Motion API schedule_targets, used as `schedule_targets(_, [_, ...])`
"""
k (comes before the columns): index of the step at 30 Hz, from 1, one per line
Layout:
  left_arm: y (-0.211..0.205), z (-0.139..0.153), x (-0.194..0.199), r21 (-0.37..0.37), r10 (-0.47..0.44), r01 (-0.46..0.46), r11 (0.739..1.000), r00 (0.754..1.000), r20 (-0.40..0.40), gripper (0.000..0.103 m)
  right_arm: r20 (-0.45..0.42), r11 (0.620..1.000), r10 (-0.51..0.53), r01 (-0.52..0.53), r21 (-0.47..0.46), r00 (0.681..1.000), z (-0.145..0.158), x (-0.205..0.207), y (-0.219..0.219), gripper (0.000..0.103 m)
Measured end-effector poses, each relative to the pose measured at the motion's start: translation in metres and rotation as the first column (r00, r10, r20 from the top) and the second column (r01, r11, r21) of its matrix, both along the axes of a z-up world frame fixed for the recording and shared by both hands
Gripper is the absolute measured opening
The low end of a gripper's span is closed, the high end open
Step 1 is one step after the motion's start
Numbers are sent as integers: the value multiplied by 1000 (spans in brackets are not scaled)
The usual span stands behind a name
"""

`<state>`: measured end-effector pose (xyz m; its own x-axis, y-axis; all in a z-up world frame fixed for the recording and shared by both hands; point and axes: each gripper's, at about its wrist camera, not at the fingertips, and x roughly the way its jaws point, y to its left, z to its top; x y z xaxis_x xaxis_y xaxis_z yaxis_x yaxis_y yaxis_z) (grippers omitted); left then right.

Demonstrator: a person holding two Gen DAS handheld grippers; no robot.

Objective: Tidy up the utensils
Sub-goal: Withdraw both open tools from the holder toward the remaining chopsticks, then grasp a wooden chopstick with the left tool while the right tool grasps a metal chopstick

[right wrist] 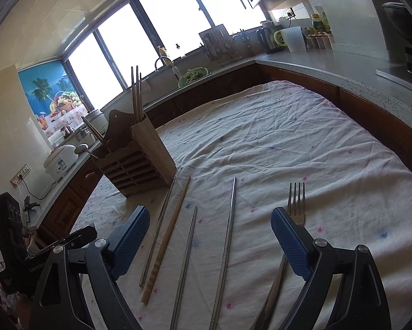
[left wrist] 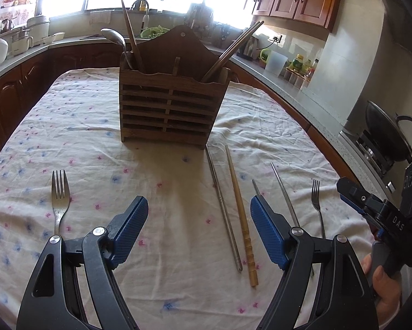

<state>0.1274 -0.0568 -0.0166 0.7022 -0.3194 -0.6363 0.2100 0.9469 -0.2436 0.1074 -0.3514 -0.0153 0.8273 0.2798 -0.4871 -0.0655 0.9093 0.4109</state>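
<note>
On a floral tablecloth (left wrist: 96, 126) covering the surface, a slatted wooden utensil caddy (left wrist: 170, 110) stands upright near the far middle. Its left compartment holds a metal spoon (left wrist: 115, 38) and a brown wooden chopstick (left wrist: 130, 33); its right compartment holds a leaning bundle of dark chopsticks (left wrist: 233, 46).

Loose utensils lie flat on the cloth in front of the caddy. From the left wrist view, a metal chopstick (left wrist: 222, 206) and a bamboo chopstick (left wrist: 241, 214) lie just beside each other, their far tips near the caddy's front right corner. Further right lie two more metal chopsticks, a shorter-looking one (right wrist: 186, 264) and a longer one (right wrist: 227, 242), then a steel fork (right wrist: 296, 200) with its tines pointing away. A second fork (left wrist: 59, 200) lies alone on the left side of the cloth, well apart from the rest.

The left gripper (left wrist: 199, 228) hovers above bare cloth with its jaws wide and nothing between them; the metal and bamboo chopsticks lie below the gap, nearer the right-hand blue pad. The right gripper (right wrist: 210, 236) also has its jaws wide and empty, poised over the row of chopsticks, with the fork's neck passing under its right pad. A hand (left wrist: 384, 288) grips the right gripper's handle at the edge of the left wrist view.
</note>
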Motion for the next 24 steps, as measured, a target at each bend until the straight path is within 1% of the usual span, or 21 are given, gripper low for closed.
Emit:
schedule_targets(2, [-5, 1, 6, 10, -15, 15, 1000, 1000, -1, 76, -23, 1000, 9, -9, -20, 1000, -1, 9, 1, 75])
schedule_targets(3, [-8, 2, 10, 12, -25, 25, 1000, 1000, -3, 74, -36, 1000, 15, -16, -25, 999, -1, 14, 2, 73])
schedule_targets(6, [-19, 3, 24, 14, -67, 67, 998, 998, -22, 57, -64, 999, 28, -31, -41, 998, -4, 27, 3, 62])
schedule_targets(7, [-23, 4, 29, 18, -81, 81, 997, 996, -26, 54, -74, 998, 33, -36, -46, 997, -5, 32, 3, 56])
schedule_targets(8, [-28, 4, 34, 21, -95, 96, 995, 995, -29, 49, -85, 998, 38, -42, -46, 996, -6, 37, 2, 53])
schedule_targets(9, [-32, 4, 39, 24, -110, 110, 994, 993, -32, 48, -96, 998, 44, -48, -43, 994, -7, 41, 2, 52])
schedule_targets(10, [-37, 4, 44, 29, -122, 123, 992, 992, -37, 44, -104, 998, 46, -51, -44, 993, -8, 45, 1, 49])
schedule_targets(12, [-46, 2, 54, 41, -145, 147, 988, 988, -47, 40, -125, 997, 49, -56, -52, 991, -10, 54, 0, 46])
schedule_targets(13, [-51, 1, 59, 47, -155, 157, 986, 986, -56, 39, -134, 997, 52, -59, -51, 990, -12, 59, 0, 45])
schedule_targets(15, [-60, -3, 69, 50, -174, 179, 983, 981, -79, 33, -154, 997, 58, -66, -49, 986, -14, 67, -1, 42])
schedule_targets(17, [-68, -9, 79, 55, -188, 194, 979, 977, -101, 28, -170, 996, 59, -70, -58, 984, -15, 74, -2, 36])
schedule_targets(19, [-74, -14, 89, 61, -198, 206, 977, 973, -119, 26, -183, 995, 63, -76, -68, 981, -16, 80, -2, 34])
schedule_targets(20, [-77, -16, 93, 61, -203, 211, 975, 971, -126, 23, -189, 994, 63, -78, -73, 980, -17, 83, -1, 30])
schedule_targets(22, [-83, -21, 102, 66, -216, 227, 972, 966, -141, 21, -198, 994, 64, -81, -77, 978, -19, 88, -1, 27])
schedule_targets(24, [-88, -26, 108, 74, -225, 238, 969, 963, -151, 21, -206, 994, 67, -84, -77, 976, -21, 92, -2, 27])
